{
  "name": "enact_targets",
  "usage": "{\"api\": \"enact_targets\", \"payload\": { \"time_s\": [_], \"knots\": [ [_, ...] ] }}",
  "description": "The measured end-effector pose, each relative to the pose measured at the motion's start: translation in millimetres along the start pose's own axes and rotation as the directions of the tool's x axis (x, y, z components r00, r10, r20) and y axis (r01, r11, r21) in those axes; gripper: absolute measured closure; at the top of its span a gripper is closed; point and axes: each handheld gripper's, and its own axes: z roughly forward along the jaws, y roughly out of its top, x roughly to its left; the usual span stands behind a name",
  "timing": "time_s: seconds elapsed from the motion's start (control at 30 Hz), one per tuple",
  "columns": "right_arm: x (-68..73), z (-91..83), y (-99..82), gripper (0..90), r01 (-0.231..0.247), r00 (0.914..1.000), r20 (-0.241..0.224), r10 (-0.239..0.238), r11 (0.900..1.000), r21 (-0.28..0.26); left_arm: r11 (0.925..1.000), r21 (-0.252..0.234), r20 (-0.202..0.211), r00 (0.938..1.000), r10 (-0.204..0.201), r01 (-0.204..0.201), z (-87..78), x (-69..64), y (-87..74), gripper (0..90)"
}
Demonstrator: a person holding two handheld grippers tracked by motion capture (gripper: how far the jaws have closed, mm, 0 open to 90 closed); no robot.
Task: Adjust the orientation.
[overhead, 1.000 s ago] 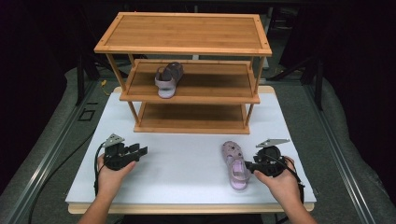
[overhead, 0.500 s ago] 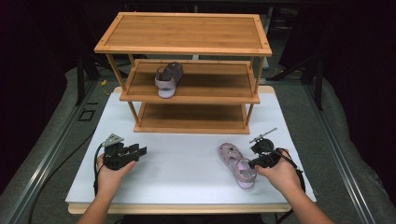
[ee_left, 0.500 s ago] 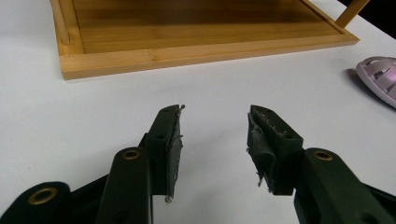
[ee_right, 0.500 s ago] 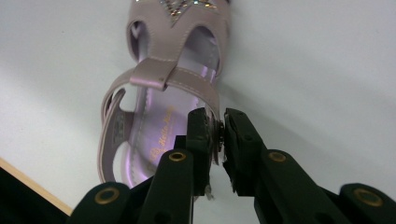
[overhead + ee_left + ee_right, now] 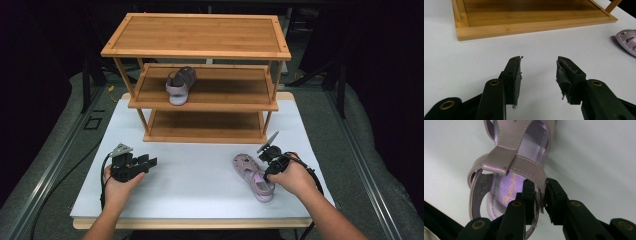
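- The lilac strappy plastic sandal (image 5: 254, 176) is lying on the white table (image 5: 200, 175), its long axis running diagonally, toe toward the wooden 3-tier shelf (image 5: 200, 85).
- The right tongs (image 5: 541, 195), just closing, are clenching its side strap.
- The left tongs (image 5: 539, 72) are gaping, released.
- The right gripper view is revealing gold insole lettering.

sandal in the right hand-held gripper (image 5: 539, 195): sandal (image 5: 509, 162) of lilac synthetic leather with a pearly sheen, stitched strap edges, smooth printed insole
desk under both hand-held grippers: desk (image 5: 200, 175) with a matt white, smooth top and a pale wood edge
shelf rack beyond the hand-held grippers: shelf rack (image 5: 200, 37) of warm, satin-finished wood with visible grain
left hand-held gripper (image 5: 539, 72): matt black plastic, brass-coloured rivets, worn rough pads (image 5: 563, 75)
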Motion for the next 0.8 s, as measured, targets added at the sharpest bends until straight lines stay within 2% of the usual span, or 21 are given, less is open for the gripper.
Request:
{"api": "enact_targets", "payload": {
  "time_s": [0.2,0.3,0.5,0.6,0.67,0.8],
  "knots": [
    [-1.6,1.2,3.0,78.1,-0.012,0.9999,0.0,0.012,0.9996,0.027,0.9999,0.011,-0.001,1.0,0.007,-0.007,0.6,-0.2,0.2,55.4],
    [-0.8,1.9,5.1,80.8,0.001,0.9999,0.014,-0.002,0.9989,0.046,0.9998,0.017,-0.003,1.0,0.003,-0.003,0.5,-0.3,0.5,55.6],
    [-1.1,2.0,6.9,81.8,-0.003,1.0,0.005,0.003,0.9981,0.061,0.9999,0.016,-0.003,1.0,0.002,-0.002,0.4,0.6,0.4,55.7],
    [0.0,2.1,7.5,81.9,0.012,0.9999,0.008,-0.012,0.9979,0.064,0.9999,0.016,-0.004,1.0,0.001,-0.001,0.7,0.7,0.3,55.6],
    [2.8,1.4,7.8,82.0,0.018,0.9993,0.033,-0.02,0.9976,0.067,0.9998,0.02,-0.003,1.0,0.003,-0.003,1.2,0.7,0.2,55.6],
    [5.5,1.3,8.7,82.5,0.032,0.9984,0.045,-0.035,0.9972,0.068,0.9998,0.02,-0.004,1.0,0.003,-0.003,1.3,0.6,0.2,55.6]
  ]
}}
